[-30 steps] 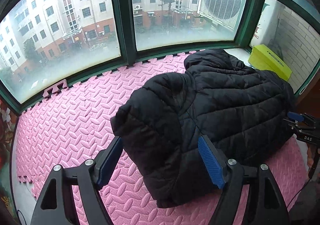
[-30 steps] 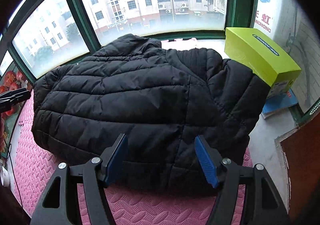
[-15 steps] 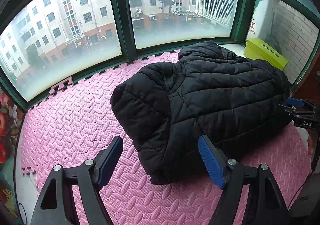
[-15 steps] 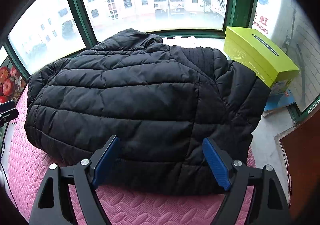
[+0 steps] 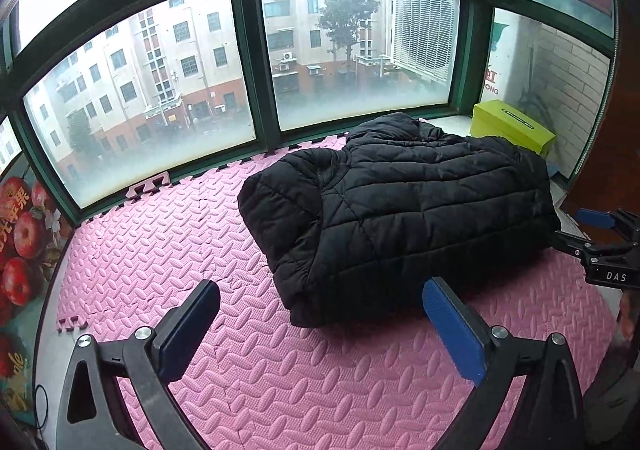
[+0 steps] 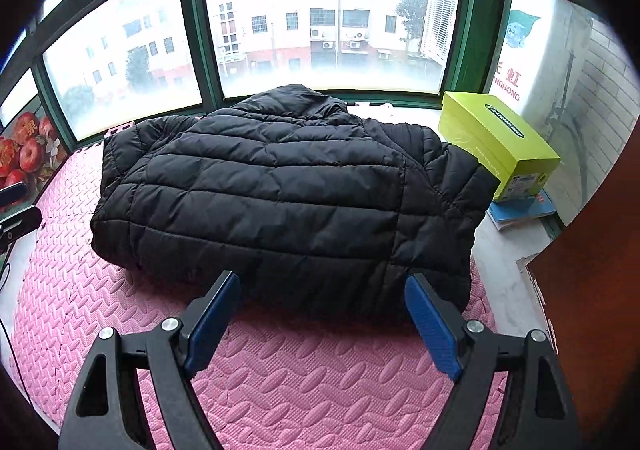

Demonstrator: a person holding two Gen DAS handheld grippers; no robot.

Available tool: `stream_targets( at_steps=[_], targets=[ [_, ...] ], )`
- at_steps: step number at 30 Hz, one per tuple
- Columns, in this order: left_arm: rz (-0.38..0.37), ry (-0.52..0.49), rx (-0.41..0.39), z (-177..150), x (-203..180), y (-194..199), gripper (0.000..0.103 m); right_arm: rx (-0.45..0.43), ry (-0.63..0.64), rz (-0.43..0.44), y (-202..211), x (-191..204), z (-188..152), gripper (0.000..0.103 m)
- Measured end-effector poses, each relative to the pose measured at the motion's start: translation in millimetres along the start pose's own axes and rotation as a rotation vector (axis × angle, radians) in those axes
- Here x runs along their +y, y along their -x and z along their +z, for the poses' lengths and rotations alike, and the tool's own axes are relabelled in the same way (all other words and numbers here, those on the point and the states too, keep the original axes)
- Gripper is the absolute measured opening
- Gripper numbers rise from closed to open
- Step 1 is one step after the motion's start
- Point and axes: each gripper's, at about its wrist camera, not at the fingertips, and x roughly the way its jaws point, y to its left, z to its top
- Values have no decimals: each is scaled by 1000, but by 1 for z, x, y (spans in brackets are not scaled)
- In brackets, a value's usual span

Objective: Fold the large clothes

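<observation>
A black quilted puffer jacket [image 5: 400, 210] lies folded in a compact bundle on the pink foam mat [image 5: 160, 250]; it also shows in the right wrist view [image 6: 280, 194]. My left gripper [image 5: 320, 310] is open and empty, held back from the jacket's near left corner. My right gripper [image 6: 320, 302] is open and empty, just short of the jacket's near hem. The right gripper also shows at the right edge of the left wrist view [image 5: 600, 246], beside the jacket.
A yellow-green box [image 6: 500, 142] stands by the jacket's right side on the white sill, with a blue book [image 6: 520, 210] under it. Green-framed windows [image 5: 248, 90] run along the back. An apple-print carton [image 5: 24, 242] is at the left. A brown panel [image 6: 592, 290] is at the right.
Both grippers have pulled back and away from the jacket, which now looks smaller and farther off. The jacket lies still on the mat.
</observation>
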Motion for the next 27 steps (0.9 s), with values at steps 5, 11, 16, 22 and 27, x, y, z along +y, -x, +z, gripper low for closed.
stream_targets(
  at_steps=[5,11,16,22,27],
  targets=[
    [-2,6,-15,-20,-4,24,103,-34,-19,18,23,10,-12,92],
    [38,12,-34,-40,-7,49,103,-74,-20,12,48,23,-26,92],
    [39,11,-45,-56,-12,65,103,-100,10,-12,66,36,-39,92],
    [44,13,-40,-74,-17,76,103,-118,18,-35,82,45,-51,92],
    [42,26,-30,-85,-19,79,103,-114,1,-30,88,47,-59,92]
  ],
)
